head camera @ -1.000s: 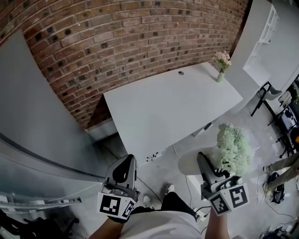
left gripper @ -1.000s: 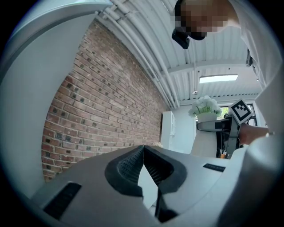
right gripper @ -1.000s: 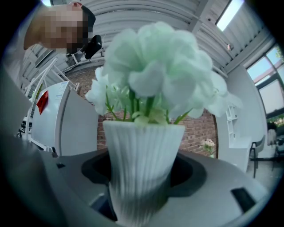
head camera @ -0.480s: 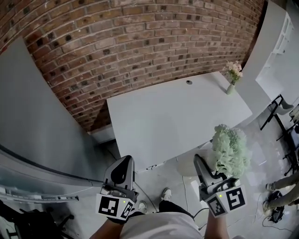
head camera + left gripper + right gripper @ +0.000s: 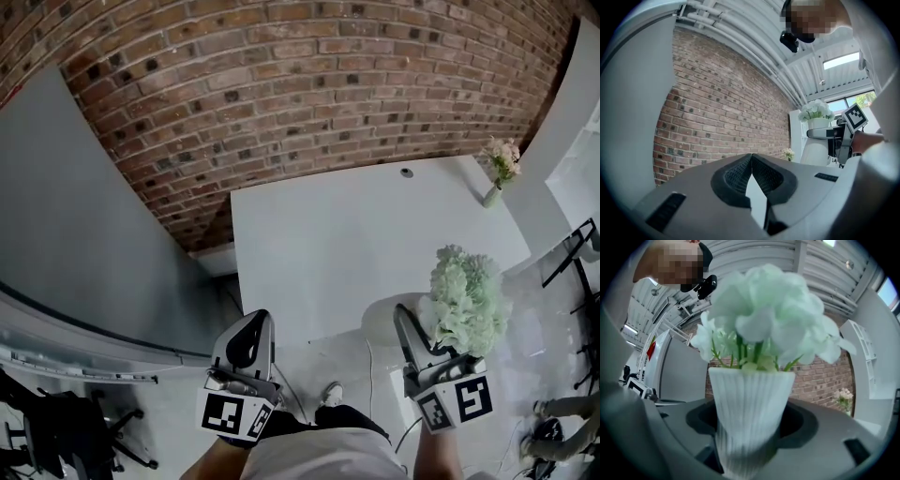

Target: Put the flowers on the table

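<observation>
Holds a ribbed white vase (image 5: 747, 404) of pale green-white flowers (image 5: 466, 295) in the right hand-held gripper (image 5: 412, 330), jaws clenched on the vase's narrow lower part. Carries the left hand-held gripper (image 5: 249, 342) with nothing in it, jaws pressed together. Has the bunch in the air short of the white counter (image 5: 356, 244), over the floor beside the counter's near right corner and not yet above the top. Finds only a small vase of pink flowers (image 5: 500, 169) standing on the counter, at the far right corner near the brick wall (image 5: 281, 84).

Judged from here:
- Grips low on a top-heavy load, so could let the vase pivot between the jaws and lean on a quick swing.
- Could slip down the tapered, smooth-looking wall if the clench eases.
- Could clip the counter edge with the vase foot if brought across too low, and knock it loose over the floor.
- Could topple it if set down right at the near edge, or if released while tilted.
</observation>
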Demonstrator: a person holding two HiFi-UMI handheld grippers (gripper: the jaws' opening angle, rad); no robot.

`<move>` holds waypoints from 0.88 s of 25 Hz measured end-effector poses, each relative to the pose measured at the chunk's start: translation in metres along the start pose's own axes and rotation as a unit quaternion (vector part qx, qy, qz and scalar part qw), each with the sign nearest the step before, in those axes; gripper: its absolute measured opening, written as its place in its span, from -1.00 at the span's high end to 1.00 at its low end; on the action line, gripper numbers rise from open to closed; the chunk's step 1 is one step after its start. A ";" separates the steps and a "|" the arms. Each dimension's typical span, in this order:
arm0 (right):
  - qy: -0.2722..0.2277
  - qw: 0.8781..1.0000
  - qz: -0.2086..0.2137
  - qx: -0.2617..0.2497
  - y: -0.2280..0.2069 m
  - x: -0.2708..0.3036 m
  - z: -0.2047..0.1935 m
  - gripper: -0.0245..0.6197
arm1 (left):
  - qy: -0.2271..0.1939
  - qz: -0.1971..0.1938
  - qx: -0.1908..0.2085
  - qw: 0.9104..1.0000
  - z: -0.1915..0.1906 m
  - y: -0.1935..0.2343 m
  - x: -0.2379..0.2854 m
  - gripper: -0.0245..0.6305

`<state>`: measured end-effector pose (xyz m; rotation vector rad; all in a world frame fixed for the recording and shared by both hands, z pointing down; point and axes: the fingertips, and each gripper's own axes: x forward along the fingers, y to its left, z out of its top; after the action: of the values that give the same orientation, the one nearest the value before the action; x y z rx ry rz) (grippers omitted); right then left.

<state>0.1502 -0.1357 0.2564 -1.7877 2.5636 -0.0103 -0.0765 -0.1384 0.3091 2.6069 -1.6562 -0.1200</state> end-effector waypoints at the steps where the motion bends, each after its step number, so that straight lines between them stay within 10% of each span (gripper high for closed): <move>1: -0.001 1.000 0.000 0.001 -0.001 0.005 -0.003 -0.19 | 0.000 0.000 0.002 1.000 -0.002 0.002 0.003 0.90; 22: 0.008 1.000 0.026 -0.016 -0.008 0.062 -0.074 -0.19 | 0.002 0.008 0.005 1.000 -0.061 0.014 0.040 0.90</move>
<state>0.1346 -0.1970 0.3294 -1.7385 2.6340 0.0185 -0.0664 -0.1801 0.3692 2.5976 -1.6814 -0.1071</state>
